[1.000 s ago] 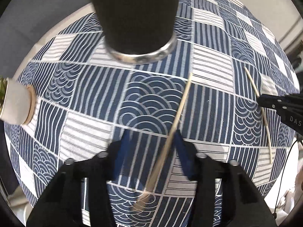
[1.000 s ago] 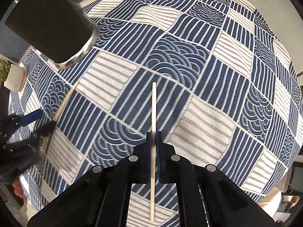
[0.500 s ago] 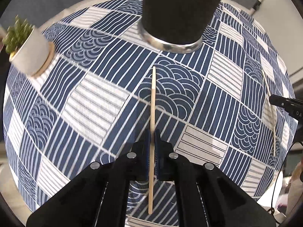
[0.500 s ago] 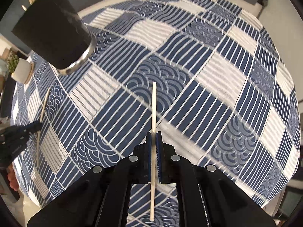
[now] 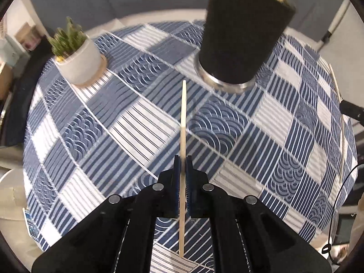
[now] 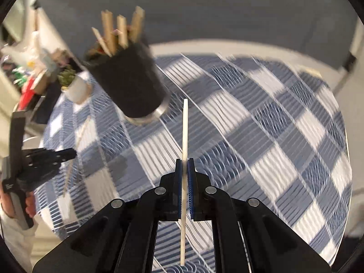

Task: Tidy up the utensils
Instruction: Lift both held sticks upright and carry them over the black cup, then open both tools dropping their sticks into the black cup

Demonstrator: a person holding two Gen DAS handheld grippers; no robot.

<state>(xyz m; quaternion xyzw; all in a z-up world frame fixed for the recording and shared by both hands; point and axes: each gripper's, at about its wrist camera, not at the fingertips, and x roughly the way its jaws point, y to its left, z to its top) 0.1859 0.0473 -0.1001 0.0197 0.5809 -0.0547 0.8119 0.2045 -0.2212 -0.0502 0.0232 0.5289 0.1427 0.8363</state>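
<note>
Both grippers have risen off the tablecloth (image 5: 145, 122) since a second ago, and the left gripper (image 5: 182, 159), then spread around a flat-lying chopstick, is now clamped on that chopstick (image 5: 183, 118). It runs straight through the pinched blue pads (image 5: 176, 182), tip toward the black holder (image 5: 243, 36). The right gripper (image 6: 184, 161) is likewise clenched on its own pale chopstick (image 6: 185, 127), tip near the holder's metal base.

Only the left wrist view shows the potted plant (image 5: 76, 54) sharply, and the holder's foot standing on the cloth; at its right edge a black gripper tip (image 5: 351, 111) intrudes with a stick beside it.

Only the right wrist view, heavily blurred, shows the chopsticks (image 6: 118, 31) already bristling from the holder's mouth, plus the left gripper from outside, its stick angling upward, and a person's hand (image 6: 27, 207) on its handle.
</note>
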